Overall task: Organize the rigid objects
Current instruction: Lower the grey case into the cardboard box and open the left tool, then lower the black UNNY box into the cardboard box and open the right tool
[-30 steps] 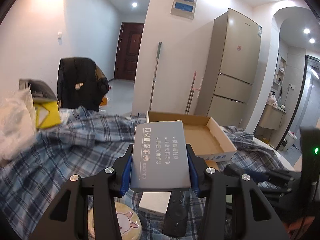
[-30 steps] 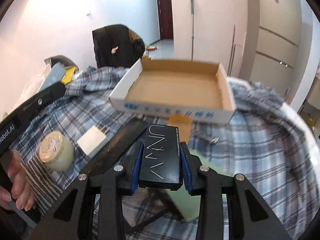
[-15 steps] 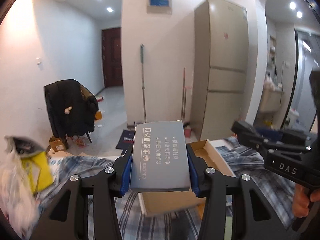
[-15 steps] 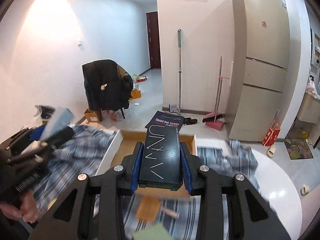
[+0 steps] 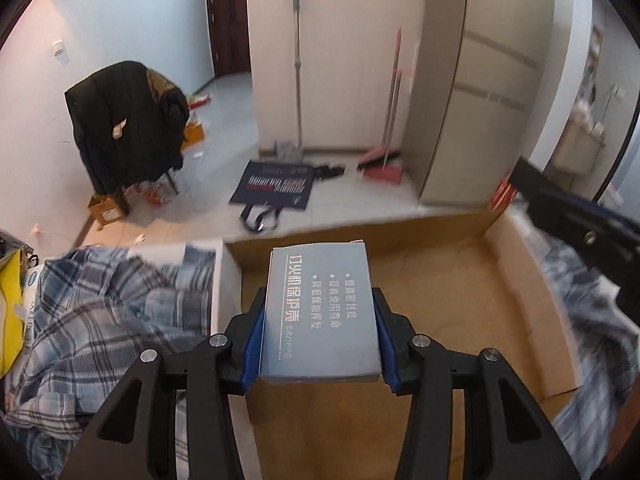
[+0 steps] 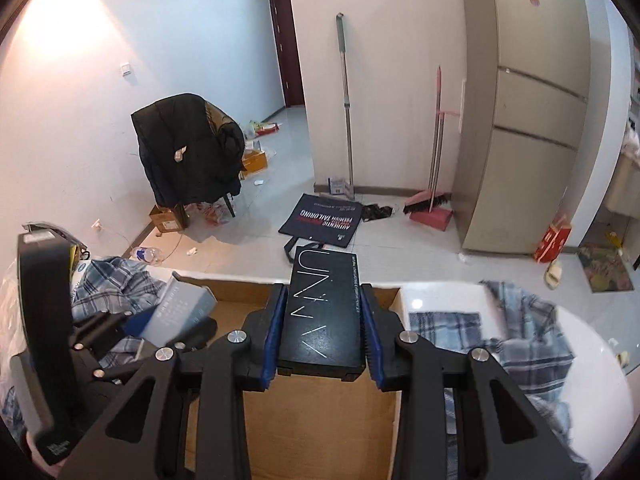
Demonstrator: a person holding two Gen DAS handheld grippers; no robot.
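Note:
My left gripper [image 5: 318,338] is shut on a grey-blue box [image 5: 320,308] with white print, held over the brown floor of the open cardboard tray [image 5: 460,300]. In the right wrist view my right gripper [image 6: 322,334] is shut on a flat black box [image 6: 324,312] with white lettering, above the tray [image 6: 320,424] near its far wall. That view also catches the left gripper [image 6: 160,332] with its grey-blue box [image 6: 180,308] at the left. The right gripper's black body [image 5: 580,236] crosses the right edge of the left wrist view.
The tray lies on a blue plaid cloth [image 5: 112,320] over a white table [image 6: 592,344]. A yellow bag [image 5: 10,304] sits at the far left. Beyond the table are the floor, a chair with a black jacket [image 6: 188,152], a navy bag [image 6: 324,220], brooms and a fridge [image 6: 528,120].
Both grippers have carried their boxes forward from the near part of the table to above the cardboard tray. The left one has tilted downward. Neither grip has changed.

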